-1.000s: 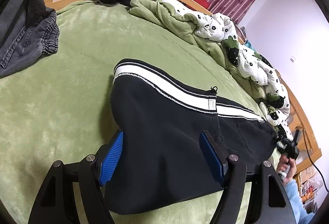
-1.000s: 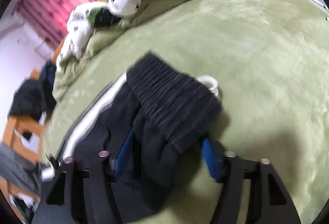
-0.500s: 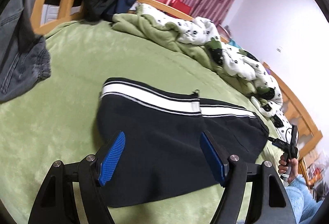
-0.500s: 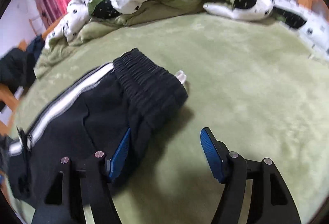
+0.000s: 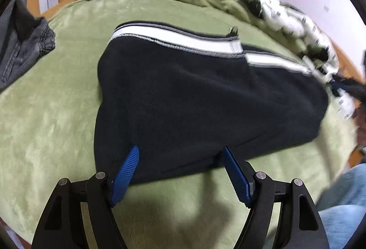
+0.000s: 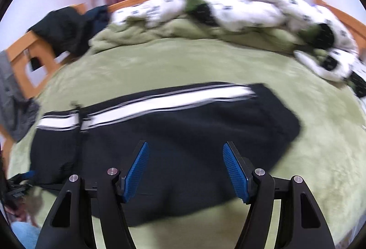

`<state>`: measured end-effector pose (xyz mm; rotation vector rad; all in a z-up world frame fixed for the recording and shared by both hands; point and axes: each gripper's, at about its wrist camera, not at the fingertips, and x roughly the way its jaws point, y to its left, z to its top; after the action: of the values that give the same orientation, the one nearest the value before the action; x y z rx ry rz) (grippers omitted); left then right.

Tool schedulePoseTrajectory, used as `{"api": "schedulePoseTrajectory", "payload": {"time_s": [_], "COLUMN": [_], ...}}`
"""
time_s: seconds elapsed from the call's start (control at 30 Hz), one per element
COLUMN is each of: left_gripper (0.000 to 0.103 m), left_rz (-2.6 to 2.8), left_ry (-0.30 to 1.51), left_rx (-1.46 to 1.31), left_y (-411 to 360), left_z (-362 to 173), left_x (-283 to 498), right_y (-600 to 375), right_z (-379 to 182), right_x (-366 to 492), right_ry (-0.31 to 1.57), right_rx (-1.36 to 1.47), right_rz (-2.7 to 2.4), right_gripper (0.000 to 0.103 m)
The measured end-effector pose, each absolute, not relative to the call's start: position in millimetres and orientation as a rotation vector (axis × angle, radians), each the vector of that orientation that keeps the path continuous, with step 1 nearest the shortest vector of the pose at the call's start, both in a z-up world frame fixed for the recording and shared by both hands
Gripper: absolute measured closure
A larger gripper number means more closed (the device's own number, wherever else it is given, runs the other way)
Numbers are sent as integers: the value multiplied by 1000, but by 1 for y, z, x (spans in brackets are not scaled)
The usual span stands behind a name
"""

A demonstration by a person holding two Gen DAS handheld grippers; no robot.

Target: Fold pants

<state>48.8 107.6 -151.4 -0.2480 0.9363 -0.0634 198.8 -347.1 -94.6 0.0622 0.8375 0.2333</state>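
Black pants (image 5: 205, 98) with a white side stripe (image 5: 183, 42) lie folded flat on the green bed cover. My left gripper (image 5: 180, 150) hovers open over their near edge, blue pads apart with nothing pressed between them. In the right wrist view the same pants (image 6: 183, 130) stretch across the middle, stripe (image 6: 148, 107) along the far side. My right gripper (image 6: 185, 146) hangs open above the pants' near half, holding nothing.
Grey jeans (image 5: 20, 48) lie at the left of the bed. A rumpled green and white spotted quilt (image 6: 240, 13) is piled along the far side. Dark clothes (image 6: 66, 27) hang on the wooden bed frame (image 6: 25, 54). A light blue sleeve (image 5: 343, 203) shows at the lower right.
My right gripper let go of the pants' elastic waistband, opened, and drew back and up, rolling level. My left gripper shifted along the pants' near edge, staying open.
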Motion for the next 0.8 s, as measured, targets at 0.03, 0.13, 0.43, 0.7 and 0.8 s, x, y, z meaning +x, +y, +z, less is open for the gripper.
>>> {"api": "schedulePoseTrajectory", "payload": {"time_s": [0.03, 0.13, 0.43, 0.7, 0.8], "left_gripper": [30, 29, 29, 30, 29], "left_rz": [-72, -36, 29, -20, -28], "left_ry": [916, 877, 862, 922, 893], "left_rx": [-290, -353, -550, -559, -562], "left_y": [115, 139, 208, 202, 201], "left_z": [-145, -135, -148, -176, -173], "left_x": [45, 37, 33, 41, 44], "right_y": [-329, -283, -145, -123, -124], "right_z": [-94, -95, -138, -201, -184], "right_x": [201, 205, 227, 221, 210], "right_ry": [852, 891, 1166, 1281, 1216], "right_rx": [59, 32, -90, -95, -98], "right_rz": [275, 391, 668, 660, 696], "right_gripper": [36, 36, 41, 67, 89]}}
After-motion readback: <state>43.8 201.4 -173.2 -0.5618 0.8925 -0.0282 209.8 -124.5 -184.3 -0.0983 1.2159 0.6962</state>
